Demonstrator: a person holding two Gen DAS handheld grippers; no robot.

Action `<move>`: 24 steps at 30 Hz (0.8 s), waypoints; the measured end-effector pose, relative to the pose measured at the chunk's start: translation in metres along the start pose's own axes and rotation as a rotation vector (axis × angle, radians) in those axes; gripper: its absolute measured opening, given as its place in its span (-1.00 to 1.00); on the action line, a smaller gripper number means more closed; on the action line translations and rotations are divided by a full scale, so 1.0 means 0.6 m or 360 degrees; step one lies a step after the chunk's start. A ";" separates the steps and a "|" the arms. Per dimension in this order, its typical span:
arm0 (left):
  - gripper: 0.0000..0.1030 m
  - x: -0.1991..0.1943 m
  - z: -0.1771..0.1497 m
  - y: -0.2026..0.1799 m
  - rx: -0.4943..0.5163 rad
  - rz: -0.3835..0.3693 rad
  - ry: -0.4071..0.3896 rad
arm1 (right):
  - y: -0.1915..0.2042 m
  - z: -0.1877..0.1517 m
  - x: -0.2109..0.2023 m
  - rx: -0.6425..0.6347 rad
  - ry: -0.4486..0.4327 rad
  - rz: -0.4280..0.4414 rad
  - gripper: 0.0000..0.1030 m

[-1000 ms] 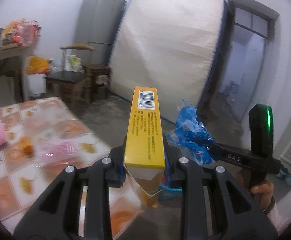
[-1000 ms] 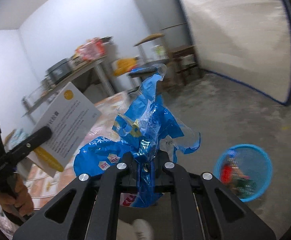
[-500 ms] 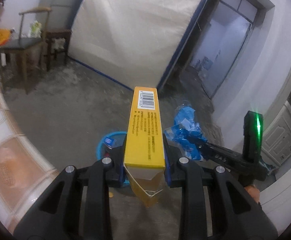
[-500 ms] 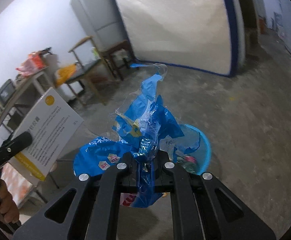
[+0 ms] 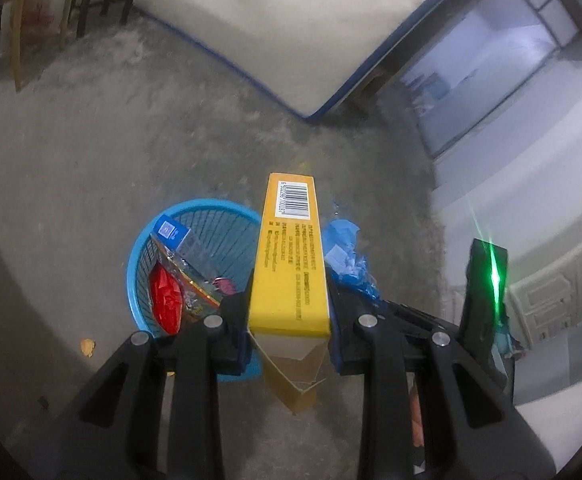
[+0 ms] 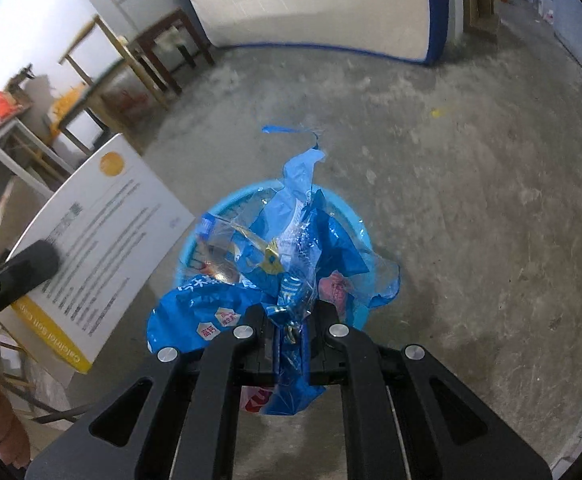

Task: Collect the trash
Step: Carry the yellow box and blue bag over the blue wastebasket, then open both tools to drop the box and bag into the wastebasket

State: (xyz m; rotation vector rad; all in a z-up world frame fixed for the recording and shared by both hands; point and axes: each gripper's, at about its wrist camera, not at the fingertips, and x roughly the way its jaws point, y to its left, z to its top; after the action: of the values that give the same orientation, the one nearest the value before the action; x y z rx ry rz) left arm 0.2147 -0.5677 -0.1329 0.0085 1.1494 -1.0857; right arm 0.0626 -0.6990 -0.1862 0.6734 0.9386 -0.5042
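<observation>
The left gripper point(image 5: 289, 320) is clamped on a yellow box point(image 5: 291, 256), held lengthwise with its barcode end pointing away and its torn open flap hanging below the jaws. The right gripper point(image 6: 291, 320) is pinched tightly on a crumpled blue plastic bag point(image 6: 291, 264), which bulges above and hangs below the fingers. Compared with a second ago, both grippers have been brought down and tilted toward the floor: the patterned bench seen then is gone from the left view, and a blue basket point(image 5: 139, 256) is now seen directly beneath both loads, on the concrete floor point(image 6: 471, 200). Much of the basket is hidden by the box and the bag; a red wrapper point(image 5: 165, 300) and a small blue carton point(image 5: 169, 232) can be made out inside it. The print on the box is too blurred to read, apart from "Soft Cap" on its yellow edge in the right view. The white characters on the bag are not legible.
</observation>
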 end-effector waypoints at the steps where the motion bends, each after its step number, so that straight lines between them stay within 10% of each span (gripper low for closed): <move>1: -0.46 0.016 0.001 0.003 -0.0002 0.0020 0.0017 | -0.001 0.002 0.014 0.0002 0.0016 -0.0006 -0.85; 5: -0.30 0.077 0.020 0.031 -0.0015 0.0110 0.0114 | -0.007 0.017 0.089 -0.0019 0.0100 0.0010 -0.82; 10: 0.16 0.065 0.024 0.063 -0.0110 0.0081 0.0075 | -0.011 0.007 0.172 -0.0114 0.0195 -0.0041 -0.22; 24: 0.30 -0.042 0.031 0.028 -0.0039 0.0045 -0.0193 | -0.065 0.015 0.114 0.0094 -0.0104 0.0006 -0.24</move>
State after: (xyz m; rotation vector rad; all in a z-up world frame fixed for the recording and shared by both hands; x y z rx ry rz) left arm 0.2403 -0.5510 -0.1142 -0.0594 1.0501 -1.0334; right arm 0.0764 -0.7398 -0.2526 0.7078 0.8637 -0.5495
